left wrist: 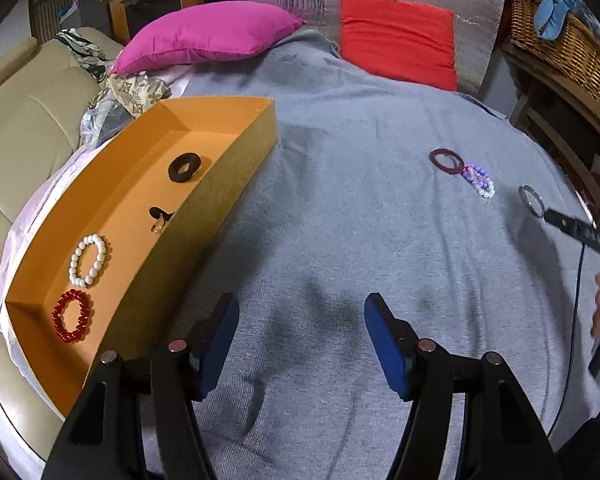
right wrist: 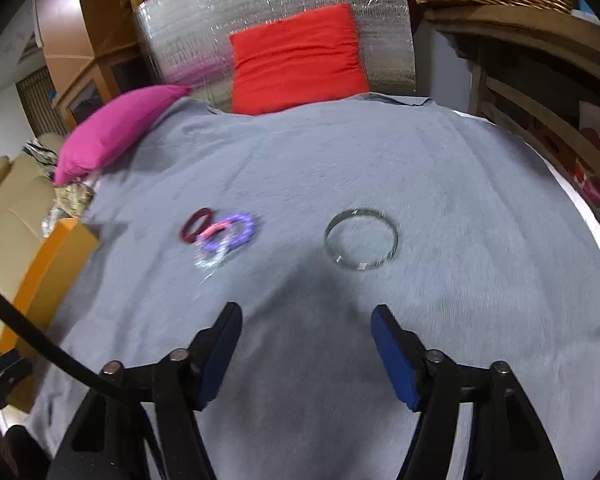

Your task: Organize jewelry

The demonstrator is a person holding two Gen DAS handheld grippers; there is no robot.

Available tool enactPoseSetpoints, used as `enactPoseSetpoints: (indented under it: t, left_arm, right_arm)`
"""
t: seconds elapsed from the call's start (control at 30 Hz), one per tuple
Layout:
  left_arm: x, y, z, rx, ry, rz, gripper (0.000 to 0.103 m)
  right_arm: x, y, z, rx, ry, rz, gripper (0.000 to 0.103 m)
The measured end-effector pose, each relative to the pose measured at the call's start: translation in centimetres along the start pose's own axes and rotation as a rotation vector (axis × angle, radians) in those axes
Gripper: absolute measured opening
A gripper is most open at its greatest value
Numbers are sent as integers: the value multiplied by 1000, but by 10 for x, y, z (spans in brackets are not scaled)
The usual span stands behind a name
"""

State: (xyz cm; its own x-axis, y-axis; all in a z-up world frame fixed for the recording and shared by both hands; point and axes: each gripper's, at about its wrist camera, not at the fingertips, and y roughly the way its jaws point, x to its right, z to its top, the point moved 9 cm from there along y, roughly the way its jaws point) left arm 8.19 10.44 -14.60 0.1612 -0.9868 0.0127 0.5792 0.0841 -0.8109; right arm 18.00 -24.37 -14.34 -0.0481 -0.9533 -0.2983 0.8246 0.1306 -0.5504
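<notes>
Grey fleece blanket [left wrist: 340,208] covers the whole work surface, and on it, at the left of the left wrist view, sits an orange cardboard tray [left wrist: 204,204]. Inside the tray lie a red bead bracelet [left wrist: 71,316], a white bead bracelet [left wrist: 88,260], a small ring-like piece [left wrist: 158,220] too small to make out, and a black ring [left wrist: 185,167] further up. Out on the blanket at the right of that view rest a dark maroon bangle [left wrist: 446,161] with a purple bead bracelet [left wrist: 478,179] touching it, and a thin silver bangle [left wrist: 531,200] near the right edge. The left gripper [left wrist: 300,320] hangs over bare blanket with its jaws wide and nothing between them. In the right wrist view the right gripper [right wrist: 306,324] sits below the silver bangle [right wrist: 361,239] – jaws apart and empty, clear of it – with the blurred maroon bangle [right wrist: 196,224] left of centre
</notes>
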Motion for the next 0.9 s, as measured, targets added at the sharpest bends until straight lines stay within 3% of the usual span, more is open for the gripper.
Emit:
enactPoseSetpoints:
  t: [0.1,0.23,0.3,0.37,0.43,0.47,0.73,0.9]
  left_arm:
    - [1,8,1,-11,-4,0,66]
    - [7,16,7,-13,14,1,66]
    - [13,19,13,-11,28,-4,66]
    - [21,20,17,-7,43,-11,66]
    - [31,23,23,1,68,-15,66]
    - [36,24,26,3,78,-21,66]
    - [117,39,64,7,153,-167,66]
    - [159,62,86,-17,168,-207,66]
  right_arm:
    - [3,19,15,-20,-20,-30,60]
    - [-3,43,27,-59,-74,-56,41]
    - [-3,55,29,-85,-94,-77,38]
    - [0,67,25,-128,-97,-77,28]
    - [3,69,23,-135,-100,-79,7]
    - [4,67,21,-136,-99,-72,4]
    - [15,35,-12,-109,-56,-64,2]
    - [21,24,-27,-84,-27,-59,2]
